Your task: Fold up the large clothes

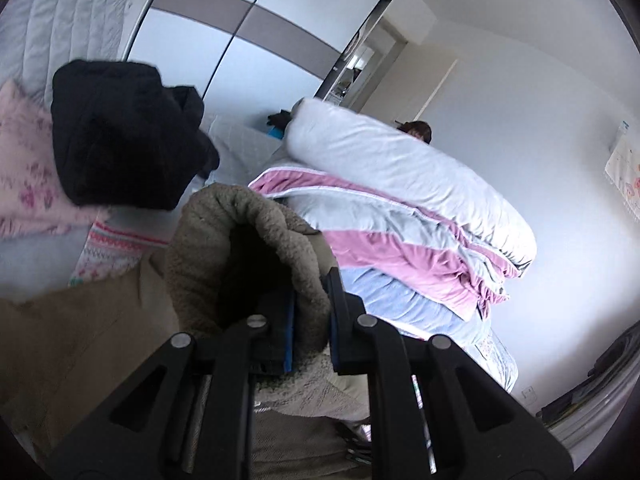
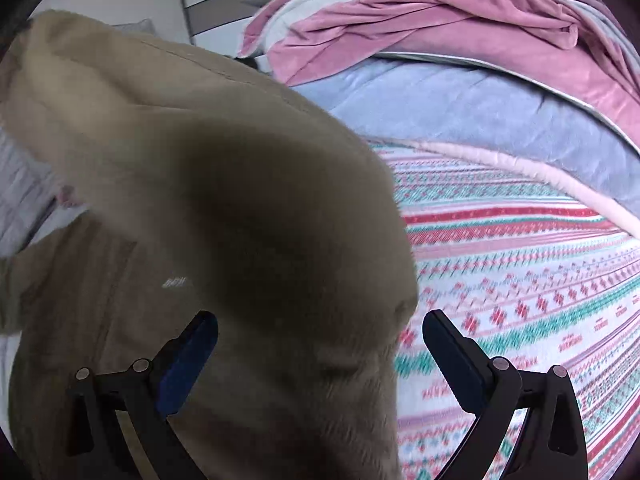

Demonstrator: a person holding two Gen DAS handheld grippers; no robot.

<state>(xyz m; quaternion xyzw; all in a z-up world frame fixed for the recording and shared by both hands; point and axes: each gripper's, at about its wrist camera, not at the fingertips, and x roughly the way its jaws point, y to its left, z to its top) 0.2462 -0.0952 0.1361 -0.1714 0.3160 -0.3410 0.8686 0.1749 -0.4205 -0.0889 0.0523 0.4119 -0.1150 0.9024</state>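
Two claws on one garment: my left claw [image 1: 310, 320] clamped on fleece-lined edge of tan coat [image 1: 240, 240], fold lifted above bed. My right claw [image 2: 320, 344] spread wide, nothing pinched; coat [image 2: 192, 200] bulges between fingers and drapes off to its left. Right claw nearer free hem, so I judge it grabs next. Coat thick, smooth shell, nubbly lining. Patterned bedspread [image 2: 520, 280] beneath; folded quilts [image 1: 400, 208] toward bed's far edge; black garment [image 1: 120, 132] beyond.

Fuzzy fleece-lined tan cloth coat [image 1: 248, 248]
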